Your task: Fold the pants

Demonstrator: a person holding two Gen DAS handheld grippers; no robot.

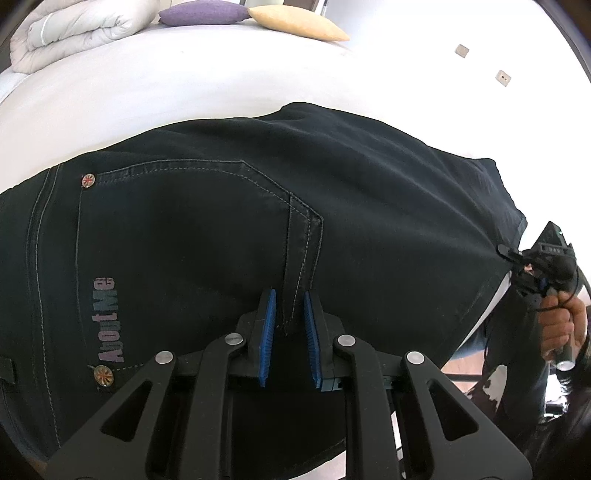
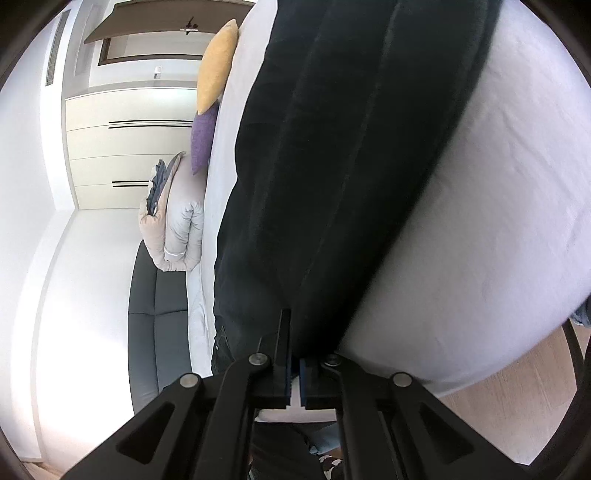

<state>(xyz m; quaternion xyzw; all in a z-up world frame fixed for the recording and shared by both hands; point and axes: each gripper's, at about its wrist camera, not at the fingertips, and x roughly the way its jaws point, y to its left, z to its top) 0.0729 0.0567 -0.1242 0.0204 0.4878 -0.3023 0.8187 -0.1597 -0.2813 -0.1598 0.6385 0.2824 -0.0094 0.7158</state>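
Dark denim pants [image 1: 229, 206] lie flat across the white bed [image 1: 184, 92], the left hand-held gripper [image 1: 290, 332] nipping the seat seam at six o'clock and the right hand-held gripper [image 2: 294, 369] clamped on a leg hem, apparently to stretch them taut for folding.

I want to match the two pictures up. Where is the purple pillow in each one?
Left wrist view: the purple pillow is at the top edge, left of middle, lying on the bed beside the yellow pillow.
Right wrist view: the purple pillow is left of middle, standing on end because this picture is turned sideways, just below the yellow pillow.
Shared landmark: the rolled pale duvet beyond the purple pillow.
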